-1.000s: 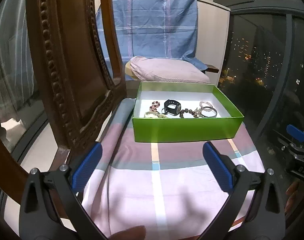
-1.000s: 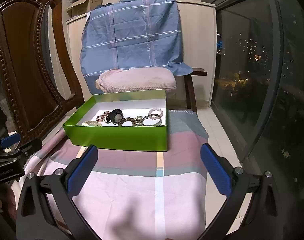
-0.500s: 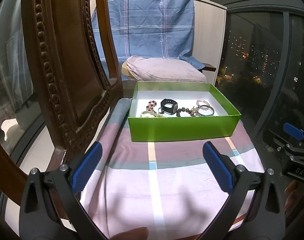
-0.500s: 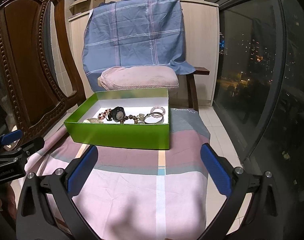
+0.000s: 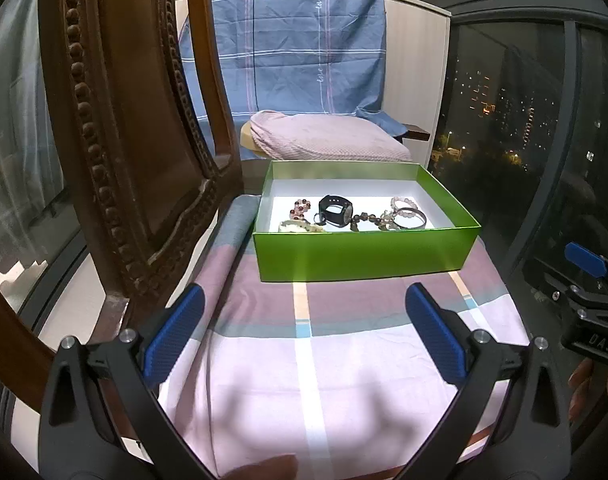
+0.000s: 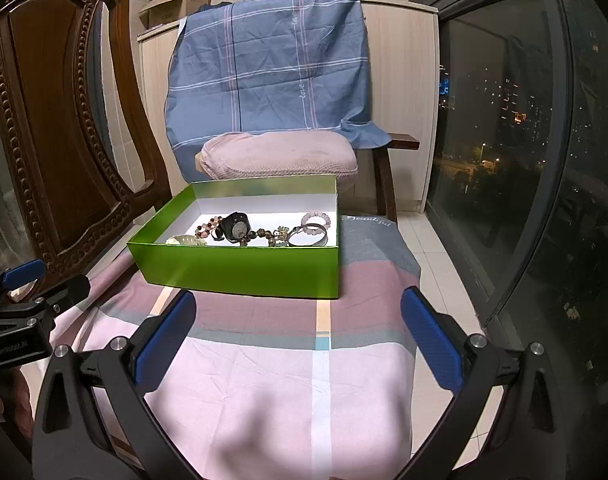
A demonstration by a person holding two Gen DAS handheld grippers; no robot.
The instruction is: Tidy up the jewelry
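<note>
A green box (image 5: 363,254) (image 6: 240,268) with a white inside stands on a striped cloth. In it lie a black watch (image 5: 335,210) (image 6: 235,227), a reddish bead bracelet (image 5: 300,207) (image 6: 208,226), a dark bead strand (image 5: 369,219) (image 6: 264,236), a pink bead bracelet (image 5: 403,202) (image 6: 315,218), a silver bangle (image 5: 409,218) (image 6: 307,236) and a pale piece (image 5: 300,227) (image 6: 184,239). My left gripper (image 5: 304,328) is open, low over the cloth in front of the box. My right gripper (image 6: 298,334) is open too, also short of the box, holding nothing.
A carved wooden chair back (image 5: 116,132) (image 6: 52,128) rises close on the left. Behind the box sit a pink cushion (image 5: 327,142) (image 6: 280,156) and a blue checked cloth (image 5: 292,40) (image 6: 272,64). Dark windows (image 6: 523,140) run along the right. The striped cloth (image 5: 343,360) (image 6: 284,380) lies in front.
Both grippers have drifted slightly, so the box shifts a little in each view; both stay open and the jewelry has not moved.
</note>
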